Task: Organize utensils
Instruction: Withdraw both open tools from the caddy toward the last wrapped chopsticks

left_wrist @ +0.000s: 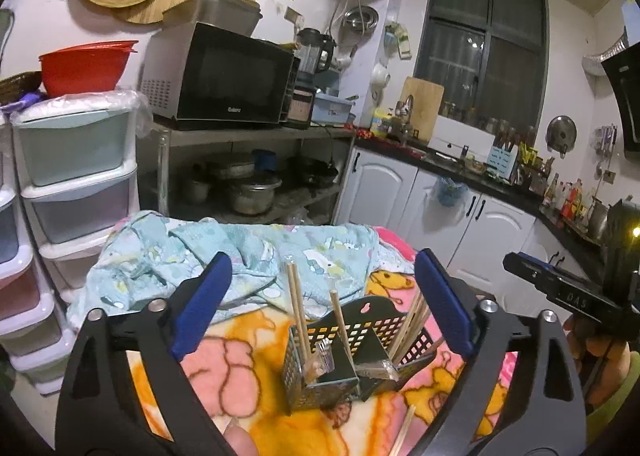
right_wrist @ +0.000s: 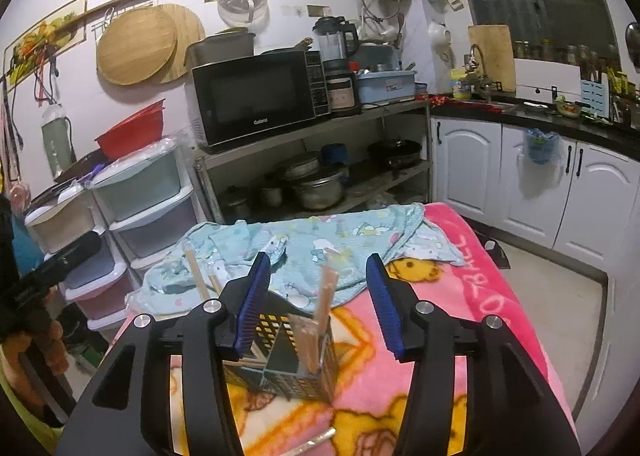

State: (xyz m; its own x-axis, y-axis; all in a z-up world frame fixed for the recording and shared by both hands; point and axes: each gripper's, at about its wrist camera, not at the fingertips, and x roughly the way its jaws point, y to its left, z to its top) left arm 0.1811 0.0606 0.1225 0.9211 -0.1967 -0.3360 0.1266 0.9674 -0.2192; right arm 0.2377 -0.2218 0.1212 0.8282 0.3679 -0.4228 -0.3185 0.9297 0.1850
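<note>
A black perforated utensil holder (left_wrist: 352, 352) with compartments stands on a pink and orange blanket. Wooden chopsticks (left_wrist: 298, 308) stand in its left compartment, more chopsticks (left_wrist: 412, 322) lean in its right one. A loose chopstick (left_wrist: 404, 432) lies on the blanket in front. My left gripper (left_wrist: 324, 308) is open and empty, just above and before the holder. In the right wrist view the holder (right_wrist: 288, 356) holds wrapped chopsticks (right_wrist: 324, 304); my right gripper (right_wrist: 320, 304) is open around their tops. A metal utensil (right_wrist: 316, 440) lies near the bottom.
A light blue patterned cloth (left_wrist: 240, 260) lies bunched on the blanket's far side. Behind stand plastic drawers (left_wrist: 76, 184), a shelf with a microwave (left_wrist: 224, 76) and pots, and white cabinets (right_wrist: 540, 184). The right gripper's body (left_wrist: 560, 292) shows at the right.
</note>
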